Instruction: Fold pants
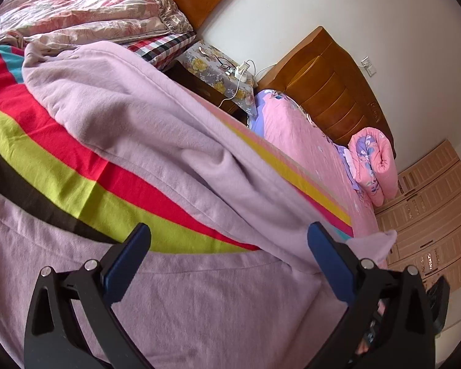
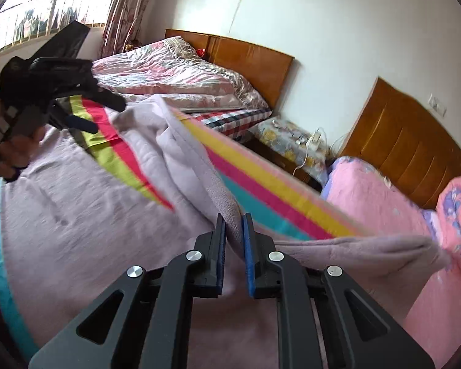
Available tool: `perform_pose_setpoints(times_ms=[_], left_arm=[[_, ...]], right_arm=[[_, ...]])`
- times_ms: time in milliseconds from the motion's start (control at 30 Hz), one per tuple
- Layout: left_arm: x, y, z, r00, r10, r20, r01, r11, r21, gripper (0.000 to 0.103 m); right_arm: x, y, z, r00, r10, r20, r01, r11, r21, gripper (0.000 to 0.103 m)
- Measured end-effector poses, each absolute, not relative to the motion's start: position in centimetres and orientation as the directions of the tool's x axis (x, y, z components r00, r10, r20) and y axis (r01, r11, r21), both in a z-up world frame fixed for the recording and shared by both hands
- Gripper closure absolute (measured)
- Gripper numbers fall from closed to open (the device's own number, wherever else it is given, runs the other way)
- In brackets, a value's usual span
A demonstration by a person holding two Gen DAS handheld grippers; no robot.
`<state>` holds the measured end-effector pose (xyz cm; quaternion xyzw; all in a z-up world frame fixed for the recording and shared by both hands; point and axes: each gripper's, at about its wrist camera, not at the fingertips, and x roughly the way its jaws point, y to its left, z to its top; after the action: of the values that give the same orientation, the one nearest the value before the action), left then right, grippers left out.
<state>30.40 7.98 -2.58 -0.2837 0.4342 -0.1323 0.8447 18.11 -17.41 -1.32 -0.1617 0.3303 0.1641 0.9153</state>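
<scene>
The lilac pants (image 1: 156, 141) lie spread on a striped sheet (image 1: 46, 141) on a bed. In the left wrist view one leg runs from upper left to lower right and the body of the pants fills the foreground. My left gripper (image 1: 229, 236) is open and empty just above the fabric near the crotch. In the right wrist view my right gripper (image 2: 233, 221) is shut on a raised fold of the pants (image 2: 76, 203), with cloth pinched between the blue pads (image 2: 248, 246). The left gripper (image 2: 89, 113) shows there at upper left, held in a hand.
A floral quilt (image 2: 175, 70) is piled at the head of the bed. A nightstand (image 2: 289, 141) with cables stands between this bed and a second bed with a pink sheet (image 2: 384, 215) and a rolled pink blanket (image 1: 375, 163). Wooden headboards (image 2: 415, 141) line the wall.
</scene>
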Motion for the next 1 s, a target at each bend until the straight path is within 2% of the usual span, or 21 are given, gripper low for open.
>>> perform_pose_setpoints(times_ms=[67, 100, 133, 200, 333, 500, 733, 833, 867, 933, 1000], left_arm=[[29.4, 8.5, -3.9, 0.563, -0.464, -0.684, -0.055, 0.804, -0.592, 0.001], [29.1, 8.7, -4.5, 0.547, -0.463, -0.698, -0.071, 0.805, -0.589, 0.001], [28.8, 8.8, -5.0, 0.535, -0.461, -0.708, -0.080, 0.807, -0.585, 0.001], [28.2, 9.1, -5.4, 0.529, -0.452, -0.718, -0.079, 0.817, -0.571, 0.001], [27.0, 9.7, -5.4, 0.535, -0.450, -0.715, -0.067, 0.821, -0.567, 0.001], [25.7, 10.2, -6.1, 0.534, -0.449, -0.717, -0.072, 0.820, -0.567, 0.001], [24.3, 10.8, -7.3, 0.516, -0.434, -0.739, -0.094, 0.828, -0.552, 0.001], [24.2, 10.4, -7.3, 0.512, -0.428, -0.745, -0.083, 0.838, -0.539, 0.001], [24.3, 10.2, -7.2, 0.511, -0.430, -0.744, -0.076, 0.840, -0.538, 0.001], [24.8, 9.6, -7.0, 0.498, -0.441, -0.746, -0.062, 0.841, -0.538, 0.001], [26.0, 9.0, -6.9, 0.479, -0.451, -0.754, -0.058, 0.840, -0.539, 0.001]], right_arm=[[15.7, -18.0, -2.9, 0.712, 0.196, -0.674, -0.349, 0.932, -0.098, 0.086], [14.8, -18.7, -3.3, 0.696, 0.206, -0.687, -0.307, 0.951, -0.026, 0.076], [13.9, -19.9, -3.3, 0.704, 0.201, -0.682, -0.240, 0.970, 0.038, 0.059], [12.2, -22.8, -3.1, 0.728, 0.211, -0.652, -0.119, 0.976, 0.183, 0.046], [11.1, -29.1, -4.3, 0.741, 0.170, -0.649, 0.160, 0.894, 0.417, 0.046], [11.3, -34.3, -6.8, 0.709, 0.130, -0.693, 0.391, 0.745, 0.540, 0.046], [13.8, -37.4, -7.8, 0.753, 0.095, -0.652, 0.445, 0.656, 0.610, 0.047], [15.0, -37.8, -8.5, 0.734, 0.122, -0.668, 0.450, 0.650, 0.612, 0.050], [15.6, -37.4, -8.6, 0.725, 0.131, -0.676, 0.439, 0.668, 0.601, 0.052], [15.3, -37.3, -8.9, 0.726, 0.124, -0.677, 0.431, 0.685, 0.587, 0.082], [15.1, -37.5, -9.2, 0.753, 0.124, -0.646, 0.419, 0.667, 0.616, 0.088]])
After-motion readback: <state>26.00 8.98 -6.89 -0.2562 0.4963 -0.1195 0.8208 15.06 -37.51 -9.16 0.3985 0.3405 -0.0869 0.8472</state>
